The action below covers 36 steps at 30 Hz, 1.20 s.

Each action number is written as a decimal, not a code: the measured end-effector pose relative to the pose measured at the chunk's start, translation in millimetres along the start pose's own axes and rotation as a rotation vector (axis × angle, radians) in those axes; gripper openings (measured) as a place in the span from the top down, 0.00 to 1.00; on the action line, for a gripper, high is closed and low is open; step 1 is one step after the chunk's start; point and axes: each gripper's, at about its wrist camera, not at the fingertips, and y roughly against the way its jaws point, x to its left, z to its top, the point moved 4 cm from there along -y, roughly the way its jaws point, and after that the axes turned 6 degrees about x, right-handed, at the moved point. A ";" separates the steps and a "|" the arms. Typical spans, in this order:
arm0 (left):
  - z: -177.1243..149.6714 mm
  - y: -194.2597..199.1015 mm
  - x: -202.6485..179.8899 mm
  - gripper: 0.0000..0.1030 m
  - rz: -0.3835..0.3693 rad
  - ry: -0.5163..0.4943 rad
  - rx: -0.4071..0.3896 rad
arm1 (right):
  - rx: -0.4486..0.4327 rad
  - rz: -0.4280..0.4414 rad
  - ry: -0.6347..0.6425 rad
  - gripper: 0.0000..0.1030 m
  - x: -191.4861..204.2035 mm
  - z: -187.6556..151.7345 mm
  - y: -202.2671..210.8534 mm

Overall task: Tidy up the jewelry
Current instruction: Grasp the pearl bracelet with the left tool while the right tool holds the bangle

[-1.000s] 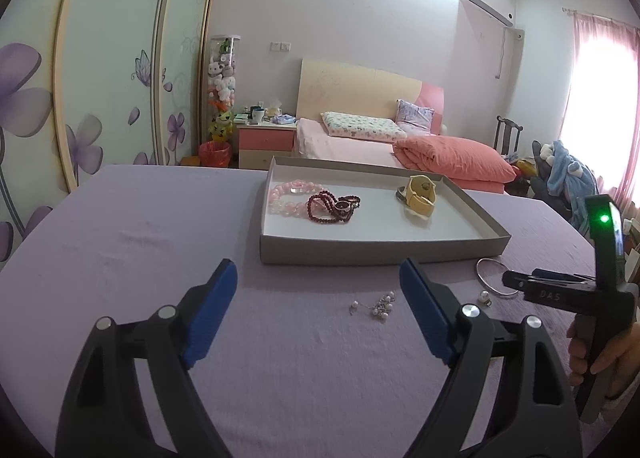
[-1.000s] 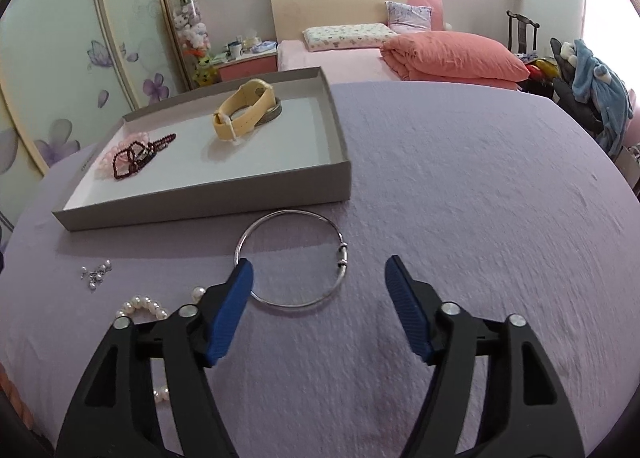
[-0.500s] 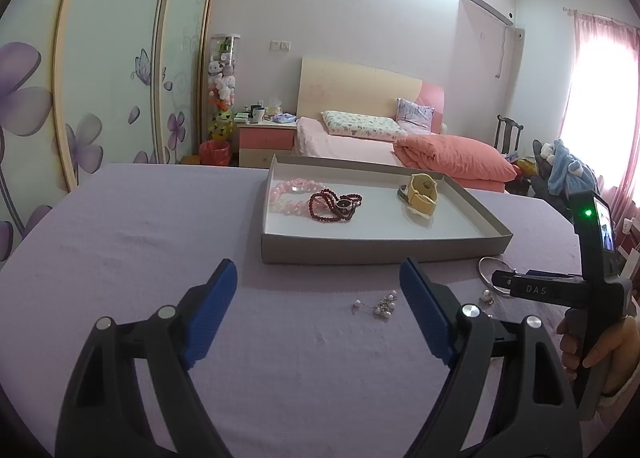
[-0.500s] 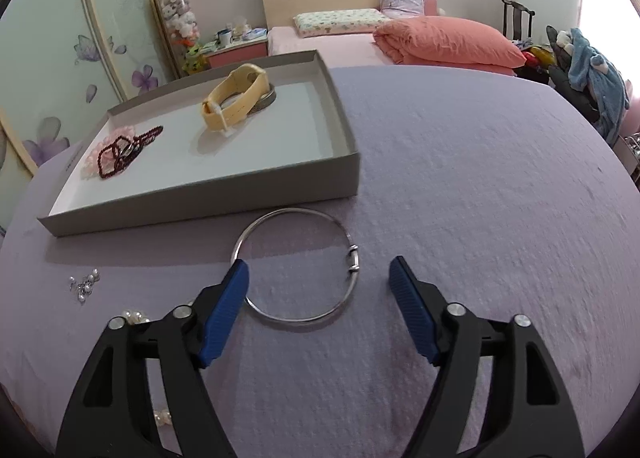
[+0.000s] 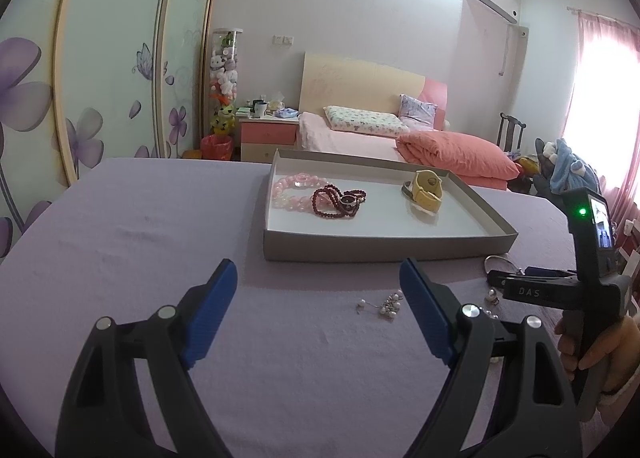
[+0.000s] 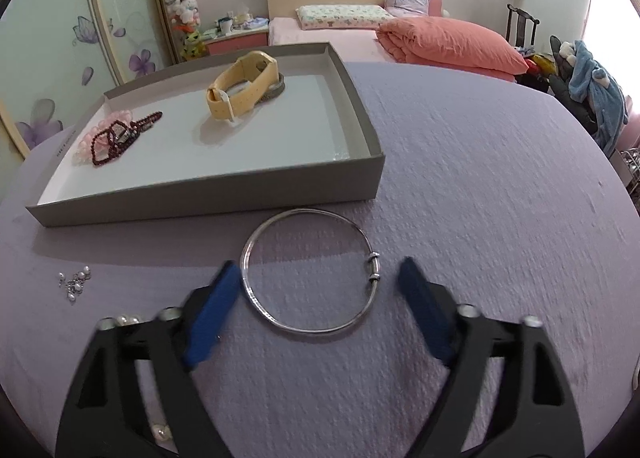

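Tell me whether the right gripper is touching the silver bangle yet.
Cannot tell. In the right wrist view the right gripper is open around the bangle; its left finger overlaps the ring's edge, so contact is unclear.

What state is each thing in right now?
Left gripper: open, empty, above the cloth.
Right gripper: open, empty, fingers straddling the bangle.
Bangle: flat on the cloth, outside the tray.
Tray: open, no lid.
Watch: in the tray, strap closed in a loop.
Red beads: in the tray, on the pink bracelet.
Pearl cluster: loose on the cloth.
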 end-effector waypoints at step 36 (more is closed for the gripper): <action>-36.4 -52.0 -120.7 0.56 -0.159 -0.194 0.316 | -0.018 0.046 0.062 0.32 -29.2 -98.9 62.1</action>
